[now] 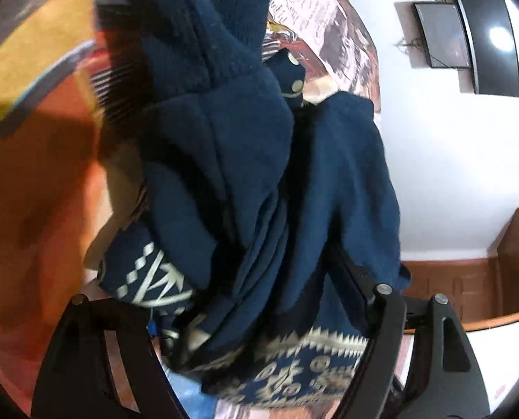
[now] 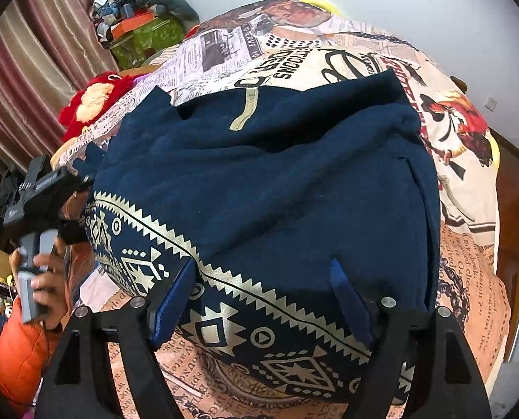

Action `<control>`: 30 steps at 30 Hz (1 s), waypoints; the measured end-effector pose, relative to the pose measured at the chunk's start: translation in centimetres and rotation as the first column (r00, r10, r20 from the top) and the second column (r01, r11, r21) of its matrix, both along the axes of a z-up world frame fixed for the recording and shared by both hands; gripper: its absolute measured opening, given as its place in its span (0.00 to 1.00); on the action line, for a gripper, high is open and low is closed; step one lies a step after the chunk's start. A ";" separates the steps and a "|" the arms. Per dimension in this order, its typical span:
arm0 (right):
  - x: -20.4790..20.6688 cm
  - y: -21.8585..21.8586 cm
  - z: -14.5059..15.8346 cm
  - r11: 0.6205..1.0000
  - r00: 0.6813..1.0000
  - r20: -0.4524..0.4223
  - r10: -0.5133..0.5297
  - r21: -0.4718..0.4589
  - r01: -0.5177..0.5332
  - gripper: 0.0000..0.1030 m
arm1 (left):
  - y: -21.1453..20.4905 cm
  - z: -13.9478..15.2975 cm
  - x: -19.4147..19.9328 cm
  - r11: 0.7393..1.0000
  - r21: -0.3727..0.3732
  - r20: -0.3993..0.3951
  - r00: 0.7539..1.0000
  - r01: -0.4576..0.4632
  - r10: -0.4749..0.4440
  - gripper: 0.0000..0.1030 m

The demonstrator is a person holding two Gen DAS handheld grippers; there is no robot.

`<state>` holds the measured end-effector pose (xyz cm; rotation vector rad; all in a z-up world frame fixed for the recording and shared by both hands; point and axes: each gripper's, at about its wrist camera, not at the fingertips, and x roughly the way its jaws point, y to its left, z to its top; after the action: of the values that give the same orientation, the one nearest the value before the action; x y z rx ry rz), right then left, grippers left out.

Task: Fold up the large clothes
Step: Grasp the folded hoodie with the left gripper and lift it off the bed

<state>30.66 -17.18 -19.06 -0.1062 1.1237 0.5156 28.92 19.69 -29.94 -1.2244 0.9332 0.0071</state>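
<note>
In the right wrist view our right tool stands wide, its blue-padded fingers spread apart over the navy sweater. The pads rest against the cloth at the patterned band, one on each side of a broad stretch of it, and nothing is pinched between them. The sweater lies spread on the bed, over a bedspread printed with newspaper text and pictures. Its plain navy body runs away from us and the cream geometric band lies nearest the tool.

At the left edge of that view we see the left tool at the sweater's far corner, with a hand in an orange sleeve on its grip.

In the left wrist view the sweater hangs bunched in thick folds right before the lens. The left tool has cloth heaped between its black fingers, so we cannot tell how far apart they stand. Two dark screens hang on the white wall behind.
</note>
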 end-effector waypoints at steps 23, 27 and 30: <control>-2.3 -3.5 1.4 0.995 0.997 0.076 -0.002 -0.101 0.010 0.76 | -1.0 19.3 -1.1 0.635 0.772 0.053 0.994 0.017 -0.092 0.17; -2.0 -3.0 -0.7 0.997 1.000 0.018 -0.008 -0.077 0.010 0.76 | -6.3 21.4 -0.3 0.489 0.871 0.048 0.982 0.049 -0.185 0.17; -1.9 -2.2 -1.9 0.998 1.000 -0.007 -0.003 -0.061 0.002 0.76 | -11.3 22.6 1.3 0.377 0.924 0.049 0.958 0.064 -0.281 0.17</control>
<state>28.75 -19.42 -20.95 -0.1563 1.1468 0.4799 30.22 8.41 -7.29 -0.0382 0.6793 0.2120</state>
